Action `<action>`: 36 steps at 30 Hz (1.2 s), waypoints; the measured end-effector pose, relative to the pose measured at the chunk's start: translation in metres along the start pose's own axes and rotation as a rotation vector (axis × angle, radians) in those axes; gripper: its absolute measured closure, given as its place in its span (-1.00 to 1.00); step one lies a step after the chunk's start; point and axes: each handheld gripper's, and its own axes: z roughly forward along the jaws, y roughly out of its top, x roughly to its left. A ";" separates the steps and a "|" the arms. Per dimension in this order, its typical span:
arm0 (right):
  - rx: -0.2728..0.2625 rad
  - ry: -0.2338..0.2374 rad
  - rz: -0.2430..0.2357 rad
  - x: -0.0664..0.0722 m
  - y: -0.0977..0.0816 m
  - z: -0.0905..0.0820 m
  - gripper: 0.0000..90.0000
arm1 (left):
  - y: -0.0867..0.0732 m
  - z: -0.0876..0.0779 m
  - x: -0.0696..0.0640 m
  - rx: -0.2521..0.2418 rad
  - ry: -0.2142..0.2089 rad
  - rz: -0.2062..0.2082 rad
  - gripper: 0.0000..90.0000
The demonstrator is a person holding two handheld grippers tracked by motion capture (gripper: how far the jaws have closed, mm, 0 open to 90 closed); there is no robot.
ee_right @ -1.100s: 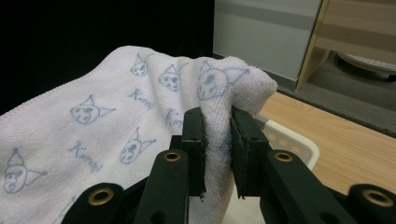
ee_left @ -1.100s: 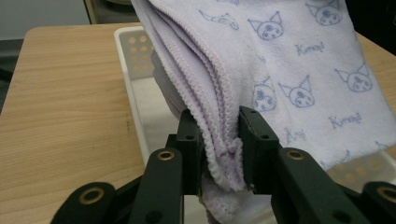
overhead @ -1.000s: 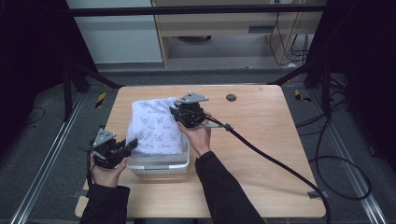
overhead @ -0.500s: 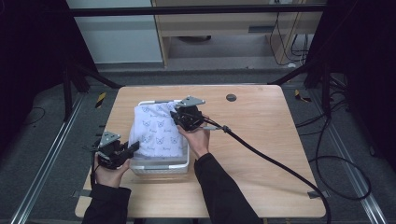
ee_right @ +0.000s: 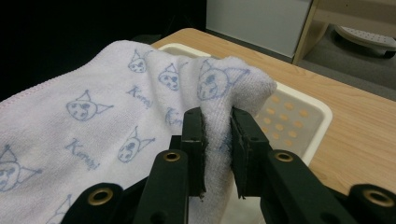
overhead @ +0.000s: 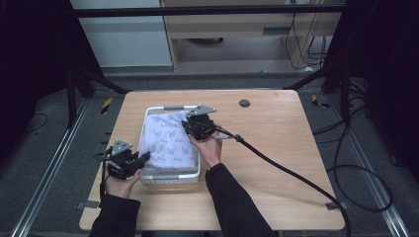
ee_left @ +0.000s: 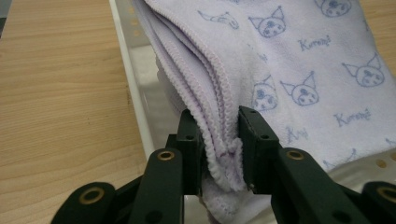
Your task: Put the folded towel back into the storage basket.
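Wooden table (overhead: 276, 148) on grey floor (overhead: 44, 138); pale cabinet (overhead: 128, 34) behind; black cables (overhead: 360, 182) right; dim surroundings.

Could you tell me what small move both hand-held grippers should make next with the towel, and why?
Probably lower it a little further into the basket before letting go. Both the left hand-held gripper and the right hand-held gripper are shut on folded edges of the towel, which already lies over the basket, though its right corner is bunched up above the rim.

Left tool (overhead: 143, 159) sits clamped near the desk's front-left corner; right tool (overhead: 187, 124), also clamped, is held farther back, mid-desk.
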 end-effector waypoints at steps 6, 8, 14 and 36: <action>0.009 -0.004 -0.002 -0.001 -0.005 0.005 0.71 | -0.003 0.005 0.001 0.016 0.002 -0.002 0.57; 0.013 -0.007 -0.002 -0.001 -0.007 0.006 0.70 | -0.003 0.007 0.001 0.019 0.003 -0.003 0.57; 0.027 -0.011 0.004 -0.002 -0.012 0.010 0.70 | -0.005 0.011 0.000 0.033 0.013 0.003 0.56; 0.103 -0.031 -0.048 -0.004 -0.021 0.019 0.30 | -0.003 0.008 0.002 0.010 0.043 -0.017 0.28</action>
